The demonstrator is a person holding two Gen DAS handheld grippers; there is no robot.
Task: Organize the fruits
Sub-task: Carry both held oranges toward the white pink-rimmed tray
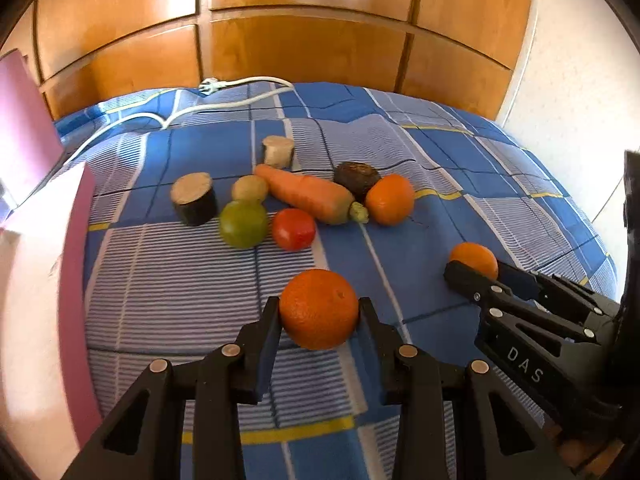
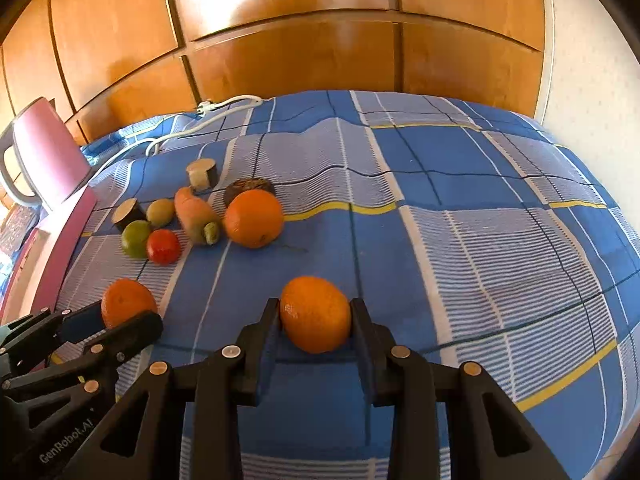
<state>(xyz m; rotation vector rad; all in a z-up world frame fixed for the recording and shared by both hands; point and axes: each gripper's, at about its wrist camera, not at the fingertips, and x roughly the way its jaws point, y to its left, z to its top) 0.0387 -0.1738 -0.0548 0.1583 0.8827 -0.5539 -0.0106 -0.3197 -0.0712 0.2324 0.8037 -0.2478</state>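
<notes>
Each gripper, left (image 1: 320, 312) and right (image 2: 315, 314), squeezes 1 orange; round fruit could slip and roll off the bed (image 2: 460, 200).

A home bedroom: checked bedspread (image 1: 460, 168) below wooden wardrobe doors (image 1: 304, 12).

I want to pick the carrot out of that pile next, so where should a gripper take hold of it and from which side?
Grip the carrot across its thick middle, coming from above. It lies flat on the bedspread, its stem end pointing toward the grippers. The middle looks clearest: the tomato and the third orange crowd the stem end, and the kiwi sits by the tip.
</notes>
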